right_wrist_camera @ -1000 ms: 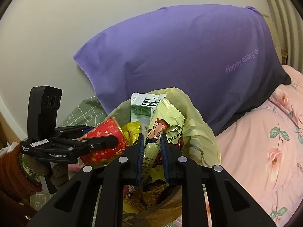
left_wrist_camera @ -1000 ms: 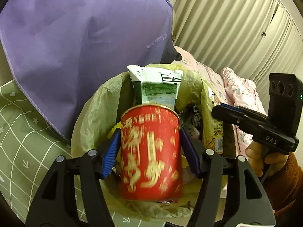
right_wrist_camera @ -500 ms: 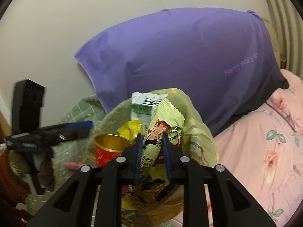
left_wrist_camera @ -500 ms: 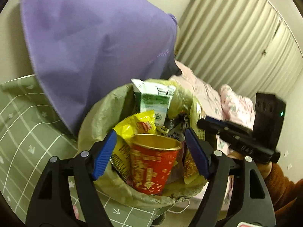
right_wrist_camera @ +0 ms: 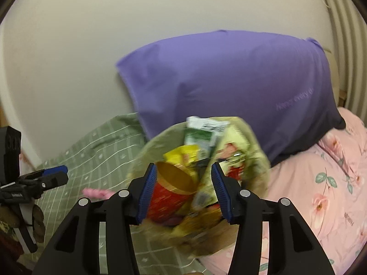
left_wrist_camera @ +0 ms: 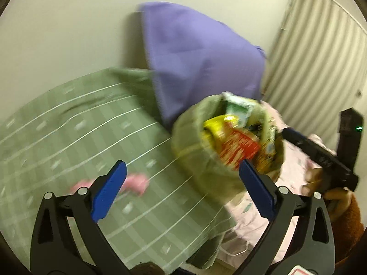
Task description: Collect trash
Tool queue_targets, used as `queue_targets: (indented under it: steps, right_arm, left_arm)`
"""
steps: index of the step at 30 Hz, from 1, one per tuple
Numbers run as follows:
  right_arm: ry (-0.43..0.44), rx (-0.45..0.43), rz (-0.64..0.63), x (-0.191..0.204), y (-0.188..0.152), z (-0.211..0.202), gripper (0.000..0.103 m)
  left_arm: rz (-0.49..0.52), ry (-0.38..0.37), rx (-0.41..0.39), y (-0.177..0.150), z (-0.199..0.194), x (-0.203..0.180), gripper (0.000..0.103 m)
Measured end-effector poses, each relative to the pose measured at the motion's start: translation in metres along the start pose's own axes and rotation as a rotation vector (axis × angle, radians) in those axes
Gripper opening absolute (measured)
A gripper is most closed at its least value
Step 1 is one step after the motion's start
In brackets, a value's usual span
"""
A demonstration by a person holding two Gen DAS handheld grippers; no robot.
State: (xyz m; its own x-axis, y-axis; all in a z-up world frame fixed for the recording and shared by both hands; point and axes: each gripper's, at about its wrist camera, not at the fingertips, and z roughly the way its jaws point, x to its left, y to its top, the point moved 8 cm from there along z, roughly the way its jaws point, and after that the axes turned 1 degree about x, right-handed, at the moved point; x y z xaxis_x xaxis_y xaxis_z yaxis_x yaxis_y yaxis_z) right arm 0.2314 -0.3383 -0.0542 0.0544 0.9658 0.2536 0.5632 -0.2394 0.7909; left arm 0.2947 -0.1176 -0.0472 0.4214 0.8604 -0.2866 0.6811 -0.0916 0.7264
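Observation:
A yellow-green trash bag (left_wrist_camera: 195, 142) (right_wrist_camera: 257, 160) stands open on the bed, stuffed with rubbish. In it are a red paper cup (right_wrist_camera: 169, 194) (left_wrist_camera: 238, 146), a green-and-white carton (right_wrist_camera: 199, 135), a yellow packet (right_wrist_camera: 183, 155) and a cartoon snack packet (right_wrist_camera: 231, 160). My left gripper (left_wrist_camera: 183, 183) (right_wrist_camera: 57, 174) is left of the bag over the green blanket, jaws opening wide, nothing between them. My right gripper (right_wrist_camera: 183, 192) (left_wrist_camera: 289, 135) hovers just before the bag's mouth, jaws opening, pads clear of the trash behind them. A small pink scrap (left_wrist_camera: 135, 183) (right_wrist_camera: 96, 192) lies on the blanket.
A large purple pillow (right_wrist_camera: 229, 80) leans on the wall behind the bag. A green checked blanket (left_wrist_camera: 68, 126) covers the left of the bed and pink floral bedding (right_wrist_camera: 321, 183) the right. Striped curtains (left_wrist_camera: 321, 57) hang at the far right.
The left gripper let go of the red cup, which now sits in the bag, then spread wide and swung left over the blanket. The right gripper released the snack packet and drew back a little.

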Motion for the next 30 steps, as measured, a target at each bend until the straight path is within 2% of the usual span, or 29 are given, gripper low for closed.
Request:
queue_targets:
  steps: [4, 7, 13, 17, 20, 23, 30]
  right_arm:
    - [0.062, 0.012, -0.080, 0.042, -0.016, -0.016, 0.047]
    - [0.106, 0.071, -0.117, 0.075, -0.038, -0.026, 0.047]
    - [0.191, 0.087, -0.203, 0.122, -0.076, -0.058, 0.047]
    - [0.224, 0.077, -0.230, 0.146, -0.094, -0.078, 0.047]
    - [0.243, 0.063, -0.245, 0.163, -0.102, -0.091, 0.047]
    - [0.232, 0.038, -0.289, 0.178, -0.109, -0.105, 0.047]
    - [0.229, -0.001, -0.298, 0.193, -0.111, -0.124, 0.047]
  left_arm:
    - [-0.060, 0.149, -0.076, -0.034, -0.058, 0.025, 0.094]
    - [-0.080, 0.272, -0.113, -0.059, -0.099, 0.035, 0.094]
    - [-0.118, 0.452, -0.185, -0.099, -0.164, 0.040, 0.094]
    - [-0.120, 0.483, -0.206, -0.116, -0.192, 0.029, 0.094]
    - [-0.105, 0.533, -0.221, -0.123, -0.209, 0.024, 0.094]
    - [-0.121, 0.578, -0.239, -0.129, -0.225, 0.023, 0.094]
    - [-0.119, 0.580, -0.271, -0.136, -0.243, 0.015, 0.094]
